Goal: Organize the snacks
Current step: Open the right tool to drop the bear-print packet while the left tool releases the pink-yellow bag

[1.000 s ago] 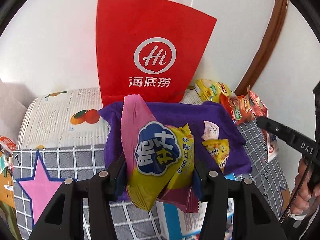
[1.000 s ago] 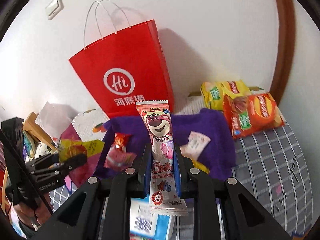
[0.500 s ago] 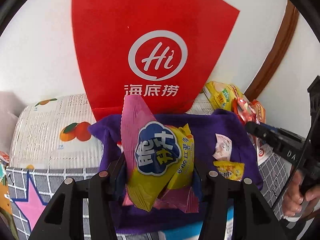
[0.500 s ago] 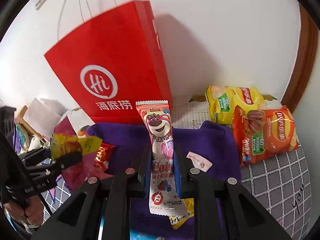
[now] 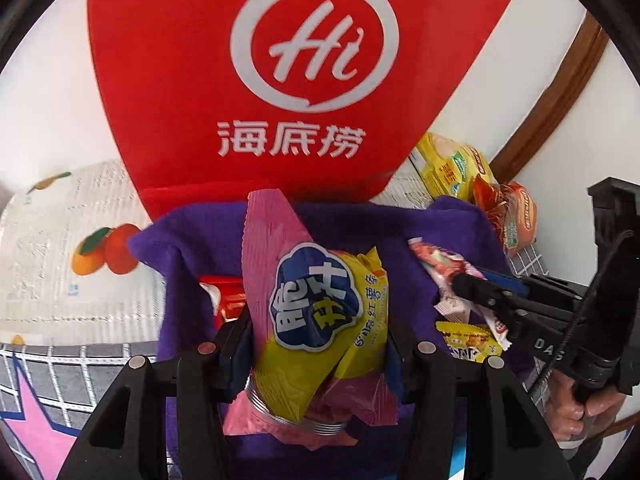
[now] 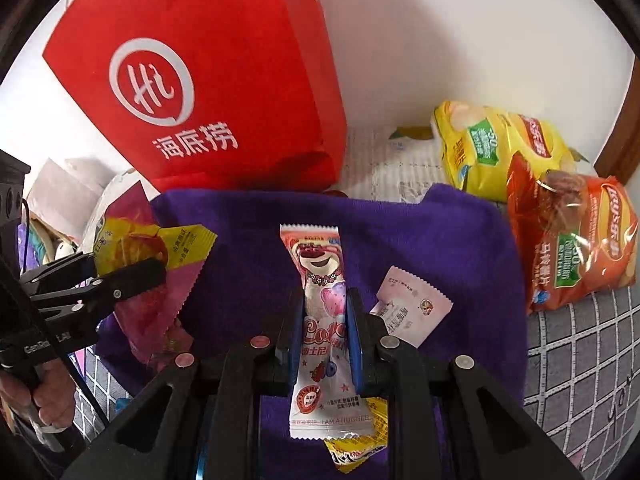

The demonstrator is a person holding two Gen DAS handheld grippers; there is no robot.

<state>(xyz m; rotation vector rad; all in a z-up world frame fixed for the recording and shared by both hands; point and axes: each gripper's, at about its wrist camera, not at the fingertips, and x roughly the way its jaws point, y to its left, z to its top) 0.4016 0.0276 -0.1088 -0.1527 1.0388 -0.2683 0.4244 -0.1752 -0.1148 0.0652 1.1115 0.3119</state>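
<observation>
**Both grippers loaded over the purple cloth**

A white wall backs a surface spread with a grey grid-patterned cover [image 6: 580,360] and a pale fruit-printed sheet [image 5: 80,260]. A red paper carrier bag with a white "Hi" logo [image 5: 304,80] stands upright against the wall. Just in front of it lies a rumpled purple fleece cloth [image 6: 440,248].

The left gripper [image 5: 316,344] has its jaws closed on a pink and yellow crinkled snack packet with a blue cloud label [image 5: 316,300], held upright above the cloth. The right gripper [image 6: 324,336] has its jaws clamped on a slim pink-and-white snack stick wrapper printed with a pink bear [image 6: 322,320], also upright over the cloth.

On the cloth rest a small pale pink sachet [image 6: 412,308] just right of the bear wrapper, a small yellow sachet [image 5: 470,340] nearer the cameras, and a small red wrapper [image 5: 228,300] partly hidden behind the left gripper's packet.

Beyond the cloth's right edge, a yellow bag of crisps [image 6: 492,148] lies near the wall, and an orange-red bag of crisps [image 6: 572,240] overlaps its near end.
</observation>
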